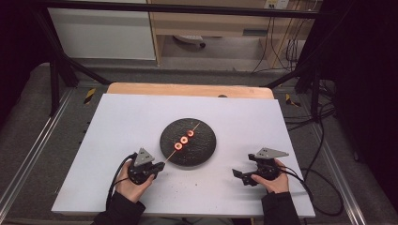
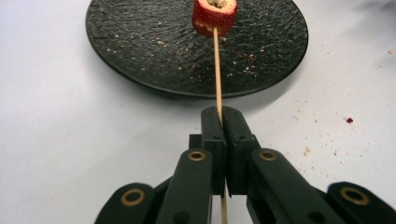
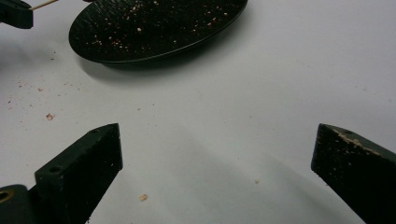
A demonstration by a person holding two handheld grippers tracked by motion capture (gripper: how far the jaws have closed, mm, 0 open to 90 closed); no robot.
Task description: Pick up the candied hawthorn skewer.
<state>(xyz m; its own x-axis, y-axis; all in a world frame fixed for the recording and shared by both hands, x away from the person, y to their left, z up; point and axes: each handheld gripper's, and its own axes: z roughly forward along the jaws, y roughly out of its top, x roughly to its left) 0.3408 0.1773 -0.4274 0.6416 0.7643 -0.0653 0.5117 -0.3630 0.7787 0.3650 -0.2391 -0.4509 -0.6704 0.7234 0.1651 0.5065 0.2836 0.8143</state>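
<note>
The left gripper (image 2: 223, 122) is squeezed shut on the thin stick (image 2: 217, 70), which points toward one o'clock over the black plate (image 1: 204, 150) with three red fruit rings (image 1: 184, 139) on it. I think the stick just needs lifting off. The right gripper (image 3: 215, 154) waits wide open and empty at four o'clock of the plate, and the far rings hide behind the near one up close.

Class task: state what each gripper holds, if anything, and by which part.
The left gripper is shut on the wooden skewer, clamping its bare near end. The right gripper is open, holding nothing.
</note>
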